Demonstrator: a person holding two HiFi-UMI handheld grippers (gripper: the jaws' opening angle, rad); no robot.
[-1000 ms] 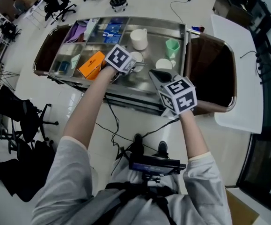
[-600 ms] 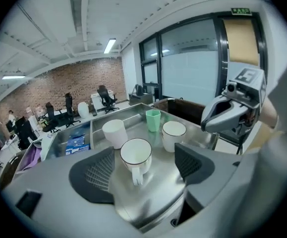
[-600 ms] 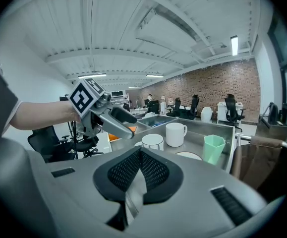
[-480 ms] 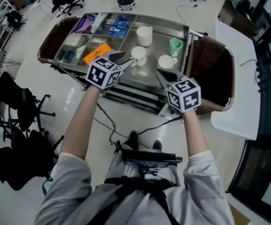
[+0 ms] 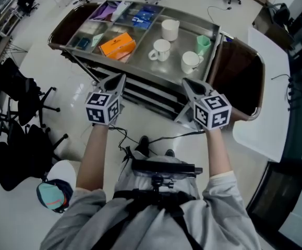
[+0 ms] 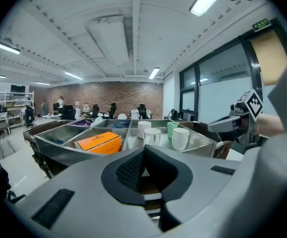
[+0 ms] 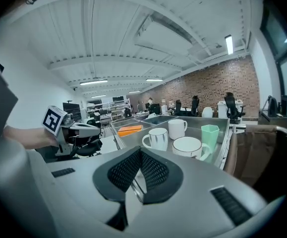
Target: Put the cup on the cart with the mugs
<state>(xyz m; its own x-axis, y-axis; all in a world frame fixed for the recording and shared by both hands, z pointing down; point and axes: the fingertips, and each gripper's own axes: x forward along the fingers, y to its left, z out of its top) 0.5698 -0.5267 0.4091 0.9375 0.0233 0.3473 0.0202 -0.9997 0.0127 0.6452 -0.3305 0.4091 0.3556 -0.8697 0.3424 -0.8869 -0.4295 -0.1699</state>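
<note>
Head view: both grippers hang over the floor (image 5: 62, 87), short of the cart's (image 5: 140, 62) front edge, touching nothing on it.
Changed: a second ago the left hand-held gripper (image 5: 118, 78) stood spread at the cup (image 5: 161, 49) on the cart. It has since drawn back off the cart toward the person, and its jaws have just been closing with nothing between them.
Left hand-held gripper: pressed together, empty.
Right hand-held gripper (image 5: 189, 83): pressed together, empty, level with the left one.
Cup: upright on the cart's steel top, near the front edge, just right of the orange box (image 5: 118, 45), free of both grippers.
Mugs: one white mug (image 5: 191, 62) stands near the cup toward the right edge. A tall mug (image 5: 170, 29) stands nearer the back edge, and a green cup (image 5: 203, 44) by the right edge.
Meaning: the cup now stands among the mugs, so the placing looks finished and only the retreat seems left.
Surface: a steel tray top. Its left part is split into compartments that hold the box and some blue and purple packets, and its right part is open and bare round the mugs.
Room: pale glossy floor with cables (image 5: 124, 137) under the cart, office chairs (image 5: 15, 103) at the left and beyond the back edge, a white table (image 5: 265, 87) past the right edge, and a brown bag (image 5: 242, 72) hung at that end.
</note>
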